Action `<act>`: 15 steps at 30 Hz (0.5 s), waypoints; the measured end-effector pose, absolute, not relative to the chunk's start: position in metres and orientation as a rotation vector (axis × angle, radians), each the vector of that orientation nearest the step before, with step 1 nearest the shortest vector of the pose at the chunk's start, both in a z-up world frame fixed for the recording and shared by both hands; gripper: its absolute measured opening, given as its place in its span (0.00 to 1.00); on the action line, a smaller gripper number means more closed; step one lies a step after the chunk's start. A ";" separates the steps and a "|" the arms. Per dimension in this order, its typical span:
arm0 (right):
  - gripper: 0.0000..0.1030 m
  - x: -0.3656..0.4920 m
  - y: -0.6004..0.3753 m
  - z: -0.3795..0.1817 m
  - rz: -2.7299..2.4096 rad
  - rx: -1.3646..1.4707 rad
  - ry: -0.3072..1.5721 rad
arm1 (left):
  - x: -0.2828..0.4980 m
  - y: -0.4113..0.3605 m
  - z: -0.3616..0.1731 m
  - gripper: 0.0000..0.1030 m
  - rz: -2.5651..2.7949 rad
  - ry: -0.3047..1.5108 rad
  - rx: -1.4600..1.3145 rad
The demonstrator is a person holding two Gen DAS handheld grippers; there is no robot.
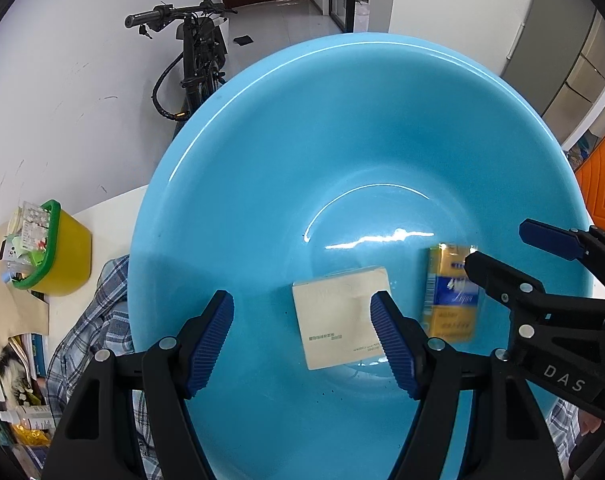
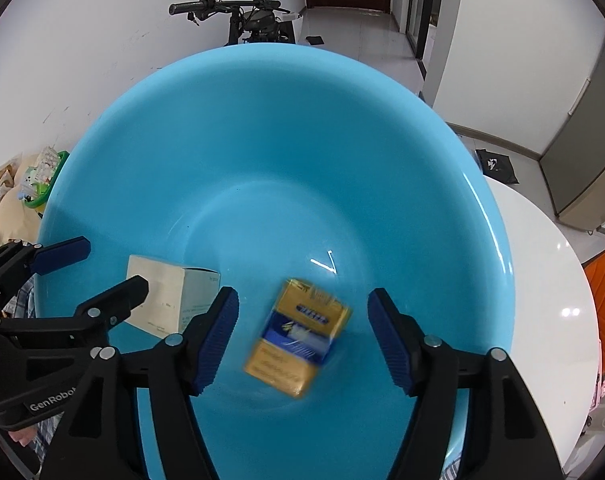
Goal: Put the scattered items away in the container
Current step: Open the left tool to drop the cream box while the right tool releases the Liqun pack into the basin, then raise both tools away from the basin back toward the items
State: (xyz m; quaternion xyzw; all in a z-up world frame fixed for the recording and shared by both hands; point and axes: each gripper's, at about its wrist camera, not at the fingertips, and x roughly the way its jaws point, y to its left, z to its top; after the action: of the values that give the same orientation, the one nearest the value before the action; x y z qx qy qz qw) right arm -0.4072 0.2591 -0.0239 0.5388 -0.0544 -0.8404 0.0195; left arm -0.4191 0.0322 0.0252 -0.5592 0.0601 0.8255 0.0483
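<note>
Basin holds two items: box at 9 o'clock, packet at centre (blurred).

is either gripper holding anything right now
No, nothing is held. The left gripper and right gripper are both open above the blue basin; the yellow pack appears motion-blurred, between the right fingers without touching them.

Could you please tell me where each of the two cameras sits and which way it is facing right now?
Left wrist: rides the left gripper, looking down into the blue basin; its own open fingers frame the white box, and the right gripper enters at right.
Right wrist: rides the right gripper, over the blurred yellow pack.
Shared: basin, box, pack.
</note>
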 end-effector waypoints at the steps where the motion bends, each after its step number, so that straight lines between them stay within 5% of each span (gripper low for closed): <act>1: 0.64 -0.406 0.260 -0.023 -2.612 1.670 -0.169 | -0.420 0.031 0.025 0.71 2.517 0.182 -1.704; 10: 0.66 -0.394 0.260 -0.004 -2.731 1.471 -0.160 | -0.409 0.029 0.041 0.71 2.627 0.201 -1.492; 15: 0.92 -0.377 0.257 0.014 -2.851 1.246 -0.124 | -0.391 0.022 0.064 0.84 2.778 0.154 -1.195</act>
State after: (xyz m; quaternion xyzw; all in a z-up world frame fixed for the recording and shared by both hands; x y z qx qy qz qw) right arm -0.3768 0.2570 0.0136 0.4002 -0.0397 -0.9155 0.0136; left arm -0.3914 0.0215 0.0638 -0.3939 0.0507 0.9160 0.0569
